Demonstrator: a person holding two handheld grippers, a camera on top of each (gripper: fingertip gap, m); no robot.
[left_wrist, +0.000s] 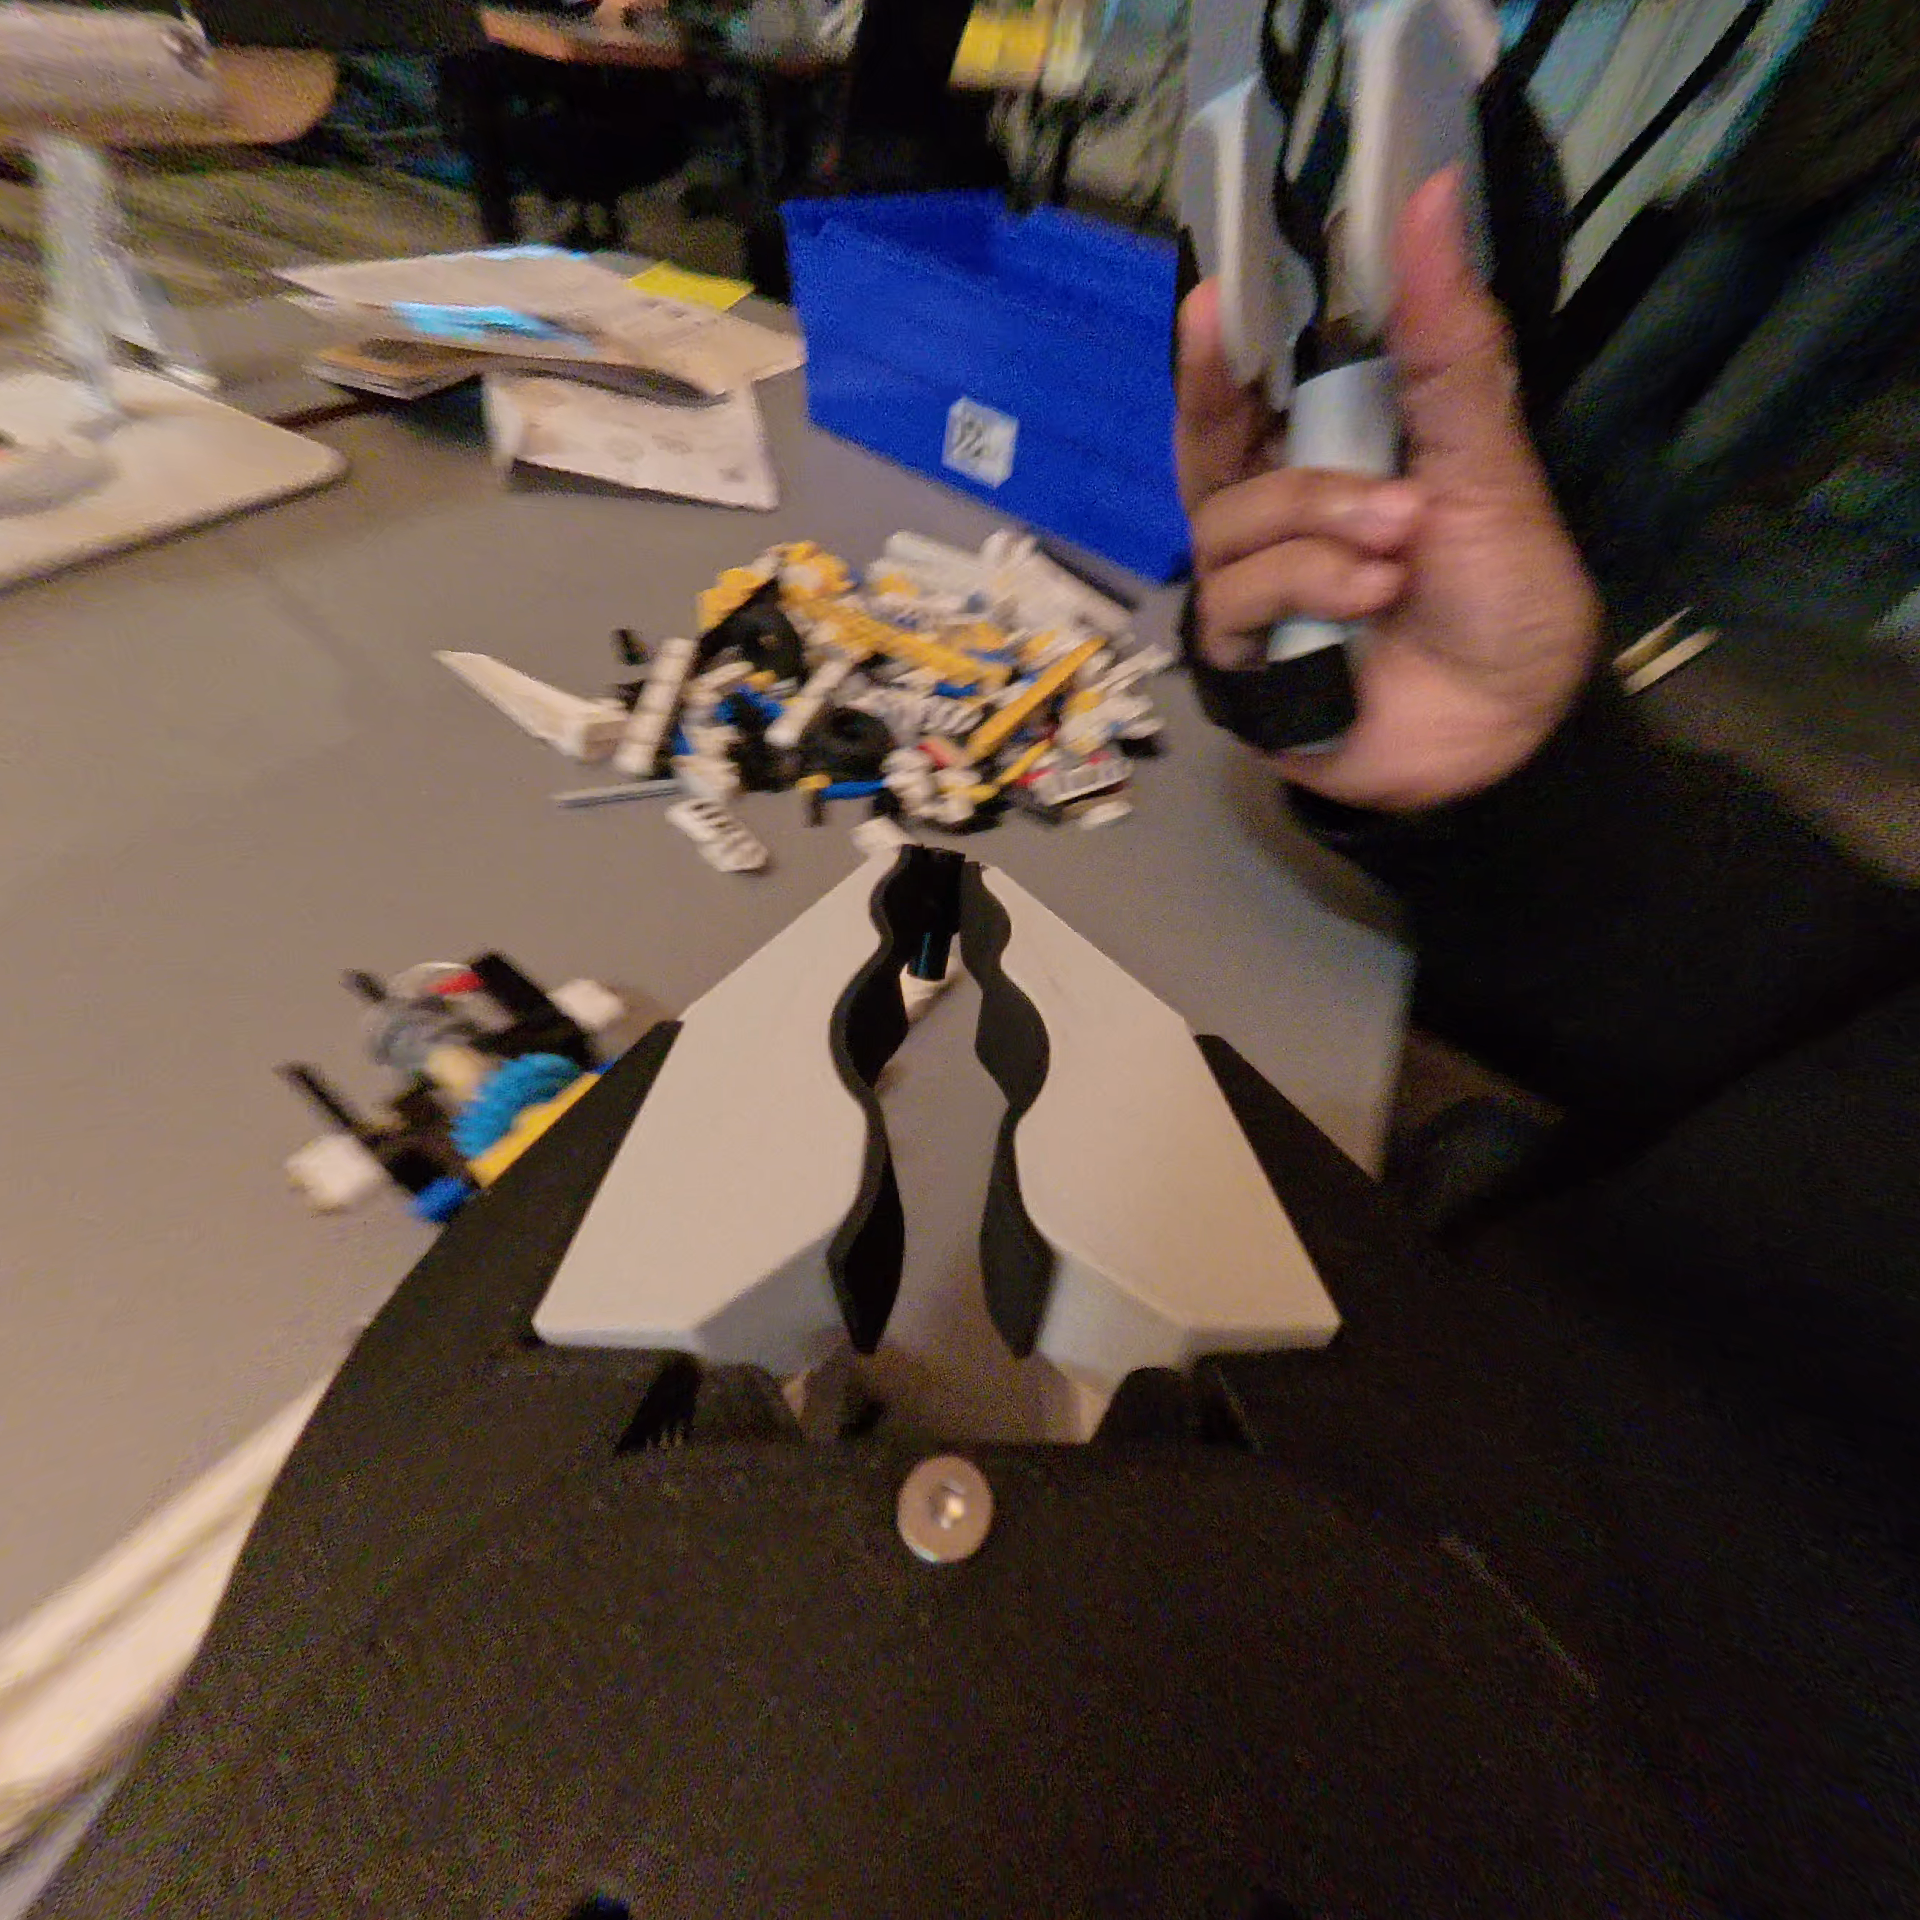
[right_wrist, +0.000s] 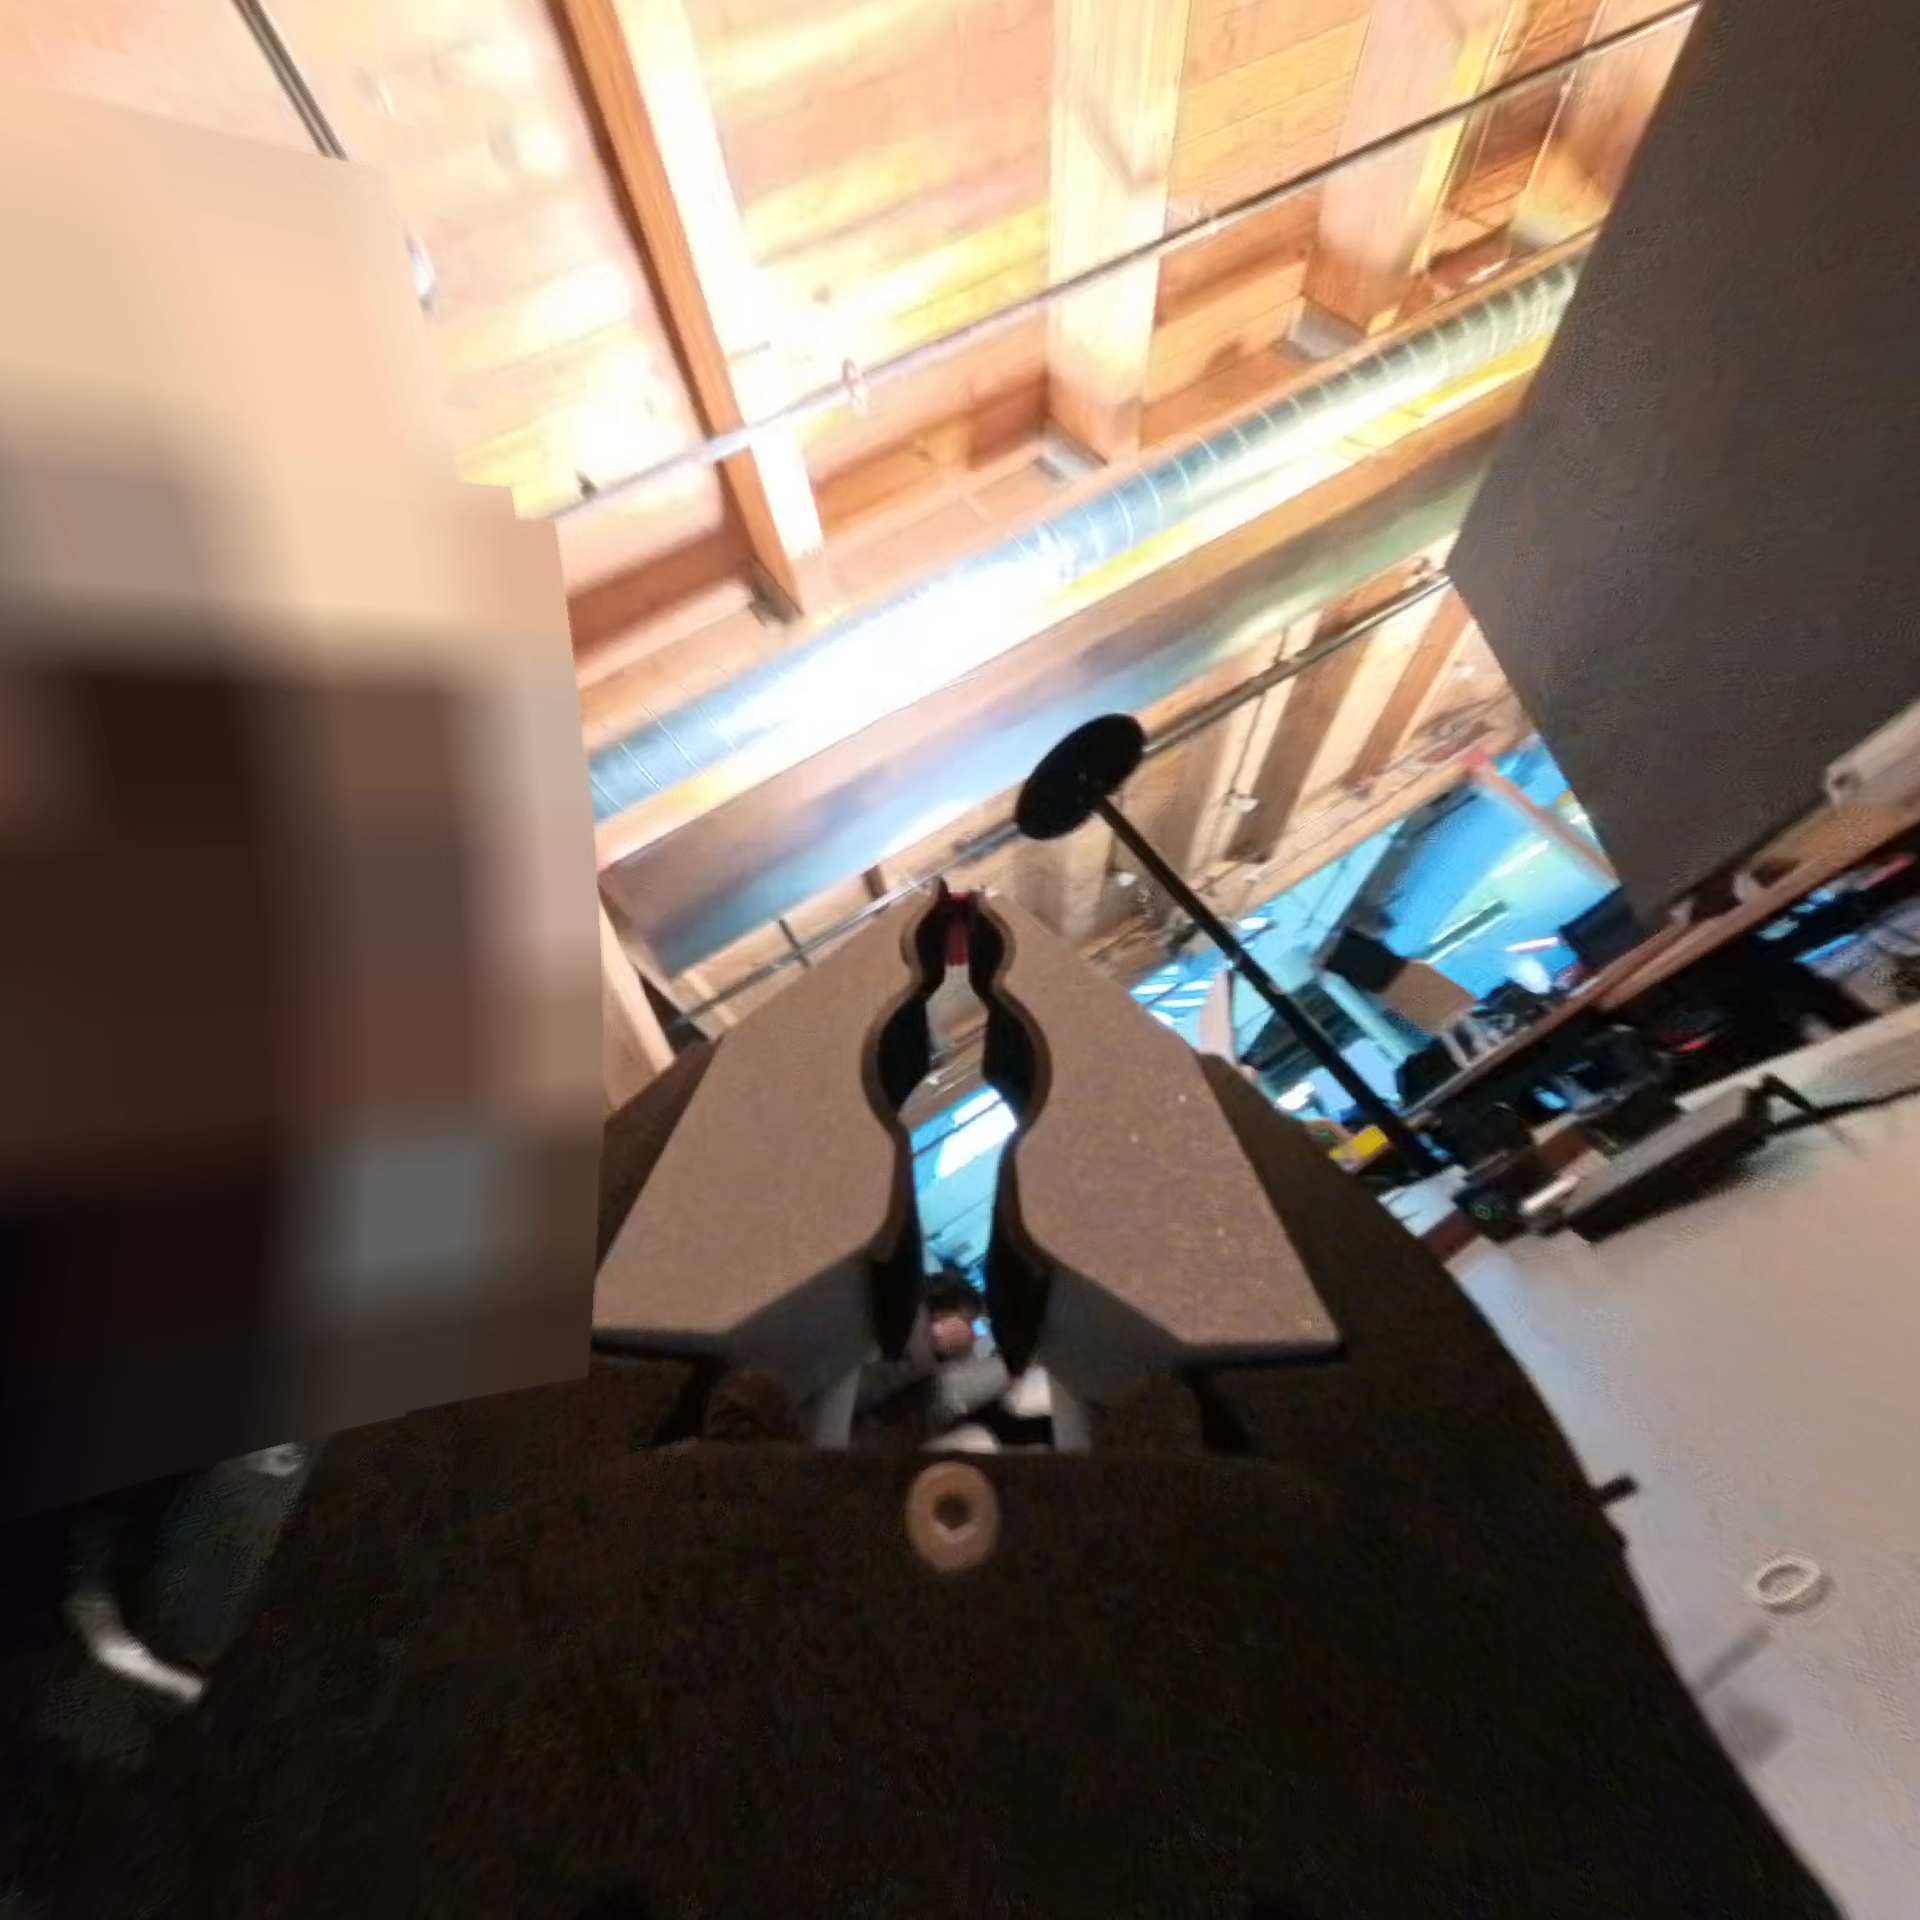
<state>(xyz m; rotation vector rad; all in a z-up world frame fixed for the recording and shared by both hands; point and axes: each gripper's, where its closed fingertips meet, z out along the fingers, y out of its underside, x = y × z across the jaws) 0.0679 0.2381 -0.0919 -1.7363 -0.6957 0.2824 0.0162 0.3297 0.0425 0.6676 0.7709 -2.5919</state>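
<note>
1. Left gripper (left_wrist: 928, 873), centre of the left wrist view: jaws nearly together, pinching a small black piece with a blue end (left_wrist: 928, 925) right at the tips.
2. Just past those tips, mid-frame, a pile of white, yellow, blue and black building pieces (left_wrist: 894, 686) sprawls on the grey table (left_wrist: 260, 779).
3. Lower left, a smaller cluster of black, blue and white pieces (left_wrist: 447, 1081) sits beside the gripper body.
4. Upper right, a hand (left_wrist: 1392, 561) grips the other tool's handle; a blue bin (left_wrist: 987, 353) stands behind the pile, papers (left_wrist: 540, 332) upper left.
5. Right gripper (right_wrist: 958, 914), centre of its view, points up at wooden ceiling beams (right_wrist: 727, 312), jaws closed on a small red piece (right_wrist: 954, 935) at the tips.
6. A black disc on a rod (right_wrist: 1081, 774) sits just upper right of them.
</note>
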